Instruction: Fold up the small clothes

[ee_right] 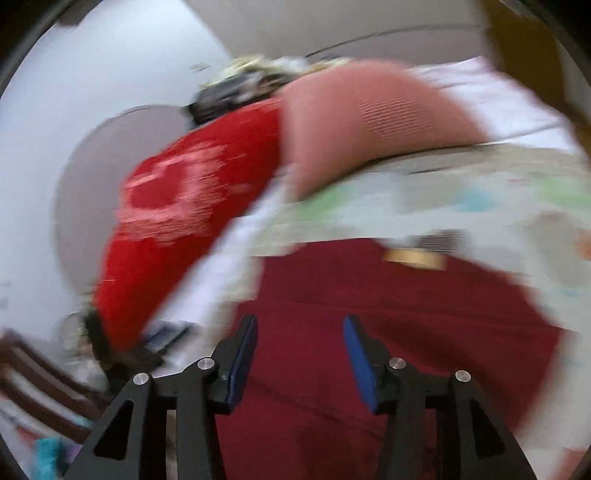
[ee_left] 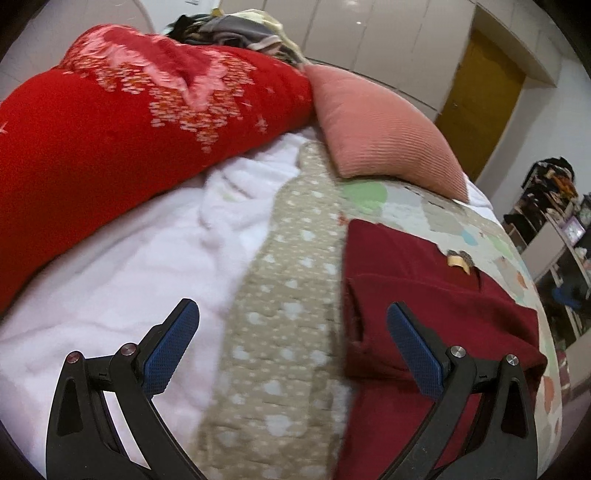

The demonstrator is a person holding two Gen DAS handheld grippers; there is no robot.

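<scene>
Both tongs are hanging empty over a dark red garment on the bed.

Left wrist view: the left tongs (ee_left: 293, 328) are gaping wide; the dark red garment (ee_left: 424, 295), soft knit, folded, is lying at lower right on the patterned bed cover (ee_left: 280, 295) below a ribbed pink cushion (ee_left: 380, 129). Right wrist view, blurred: the right tongs (ee_right: 300, 341) are standing partly open, gripping nothing; I judge it best to pinch an outer edge and fold flat.

Folded garment (ee_left: 424, 295) lies on the bed (ee_left: 491, 236), right of a dotted cloth strip (ee_left: 288, 280) w/ a fluffy blanket (ee_left: 129, 266) further left; cushion (ee_left: 376, 129) behind the garment, big pillow (ee_left: 110, 122) left of the cushion, clothes pile (ee_left: 236, 29) behind both
</scene>
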